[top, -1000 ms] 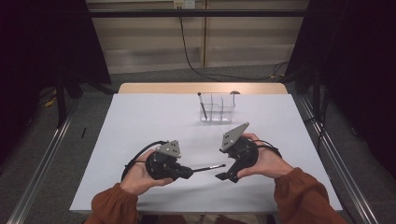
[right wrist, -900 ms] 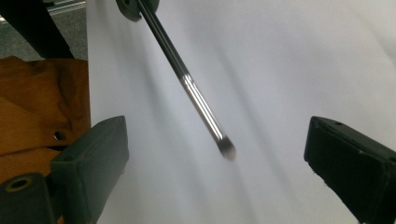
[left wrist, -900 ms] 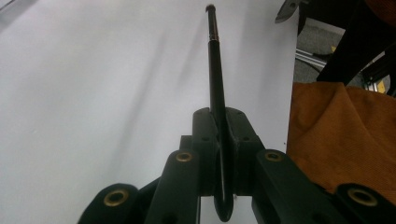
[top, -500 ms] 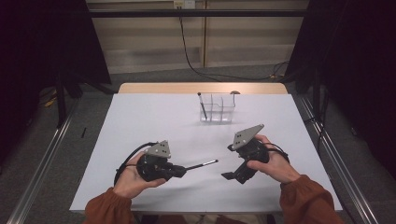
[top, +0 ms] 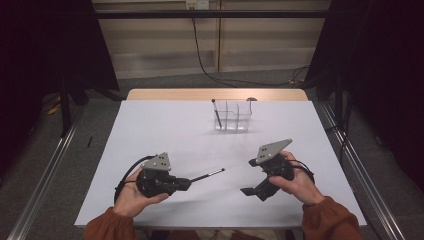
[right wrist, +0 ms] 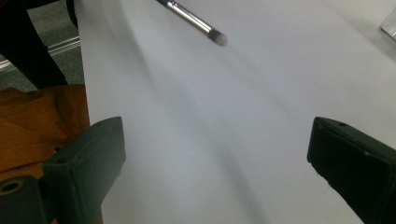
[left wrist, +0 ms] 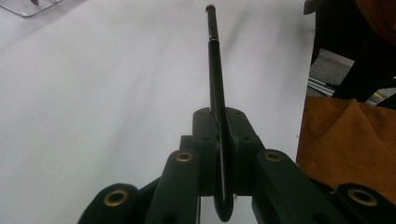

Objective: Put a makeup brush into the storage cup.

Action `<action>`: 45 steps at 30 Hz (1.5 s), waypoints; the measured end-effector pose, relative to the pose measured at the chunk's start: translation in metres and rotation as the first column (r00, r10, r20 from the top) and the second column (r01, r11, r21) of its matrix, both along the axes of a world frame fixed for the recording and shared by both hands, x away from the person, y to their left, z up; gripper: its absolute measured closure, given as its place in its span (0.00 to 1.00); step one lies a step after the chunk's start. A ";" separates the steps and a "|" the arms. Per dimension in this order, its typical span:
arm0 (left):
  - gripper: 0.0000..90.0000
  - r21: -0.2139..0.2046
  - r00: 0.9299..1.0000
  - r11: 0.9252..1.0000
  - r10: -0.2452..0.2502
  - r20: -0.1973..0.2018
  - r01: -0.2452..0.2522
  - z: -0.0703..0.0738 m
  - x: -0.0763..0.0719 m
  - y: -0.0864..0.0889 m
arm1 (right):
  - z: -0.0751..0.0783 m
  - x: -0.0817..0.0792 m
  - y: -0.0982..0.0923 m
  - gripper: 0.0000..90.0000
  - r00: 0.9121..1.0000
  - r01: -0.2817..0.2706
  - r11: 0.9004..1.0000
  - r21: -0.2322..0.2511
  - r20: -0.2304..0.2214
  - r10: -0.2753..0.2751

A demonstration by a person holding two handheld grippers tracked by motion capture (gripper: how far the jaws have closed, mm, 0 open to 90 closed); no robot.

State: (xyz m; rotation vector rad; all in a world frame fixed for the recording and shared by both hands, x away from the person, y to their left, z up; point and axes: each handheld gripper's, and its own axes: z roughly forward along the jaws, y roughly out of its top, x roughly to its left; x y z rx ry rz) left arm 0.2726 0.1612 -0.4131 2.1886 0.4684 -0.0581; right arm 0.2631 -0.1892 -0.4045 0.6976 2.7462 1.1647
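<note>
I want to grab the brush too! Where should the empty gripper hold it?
Probably the bare black handle just past the left gripper, coming in from the side with the right gripper and its open jaws across the stick. The brush is thin and straight, and its soft tip would likely bend if squeezed.

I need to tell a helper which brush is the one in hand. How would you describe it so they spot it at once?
On the white table, look near the front edge at the left gripper. Its jaws are shut on a slim black makeup brush with a silver ferrule, pointing toward the open right gripper. The other brush stands in the clear organizer.
</note>
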 end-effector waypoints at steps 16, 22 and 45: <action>0.93 -0.076 1.000 0.997 0.007 0.011 -0.006 0.005 -0.006 0.001 | -0.011 -0.015 -0.010 0.06 0.996 0.034 0.994 0.107 0.073 -0.042; 0.93 -0.108 1.000 0.994 0.015 0.016 -0.013 0.007 -0.006 0.000 | -0.011 -0.017 -0.010 0.06 0.995 0.034 0.985 0.167 0.086 -0.048; 0.93 -0.215 0.991 0.976 0.060 0.116 -0.034 0.008 -0.011 -0.005 | -0.017 -0.024 -0.005 0.15 0.985 0.069 0.930 0.360 0.124 -0.121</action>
